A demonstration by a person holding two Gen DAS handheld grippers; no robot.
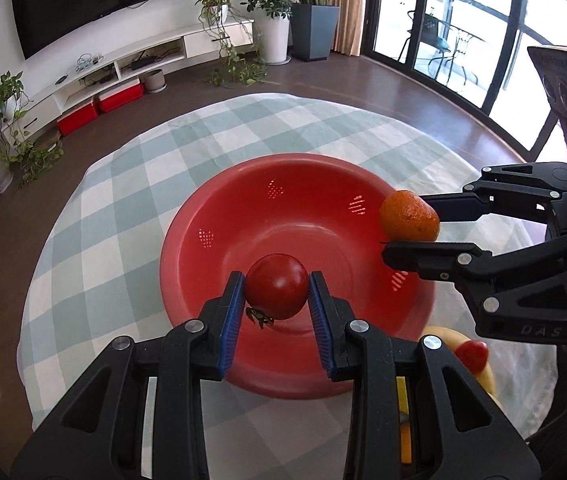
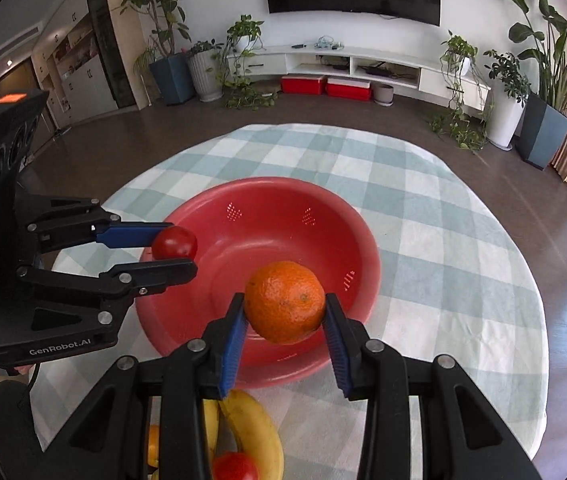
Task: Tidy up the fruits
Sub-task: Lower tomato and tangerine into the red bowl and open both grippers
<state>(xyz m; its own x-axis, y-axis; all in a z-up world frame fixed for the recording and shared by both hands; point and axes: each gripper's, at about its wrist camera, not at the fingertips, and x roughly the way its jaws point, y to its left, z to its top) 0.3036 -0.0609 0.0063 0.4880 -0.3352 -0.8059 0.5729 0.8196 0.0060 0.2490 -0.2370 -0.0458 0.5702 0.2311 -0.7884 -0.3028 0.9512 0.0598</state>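
Note:
A red perforated bowl [image 1: 219, 216] [image 2: 355, 240] stands empty on the checked tablecloth. My left gripper [image 1: 277, 289] [image 2: 174, 251] is shut on a red tomato [image 1: 277, 286] [image 2: 174, 245], held above the bowl's near side; its green stalk points down. My right gripper [image 2: 285, 312] [image 1: 411, 227] is shut on an orange [image 2: 285, 306] [image 1: 409, 216], held over the bowl's right rim in the left wrist view. Both fruits hang clear of the bowl's floor.
Near the table's front edge lie bananas [image 2: 255, 424] [image 1: 479, 364], another tomato [image 2: 235, 466] [image 1: 473, 354] and an orange fruit [image 2: 153, 446]. The round table [image 2: 463, 264] is covered by a green-and-white cloth. Dark floor, a TV unit and potted plants lie beyond.

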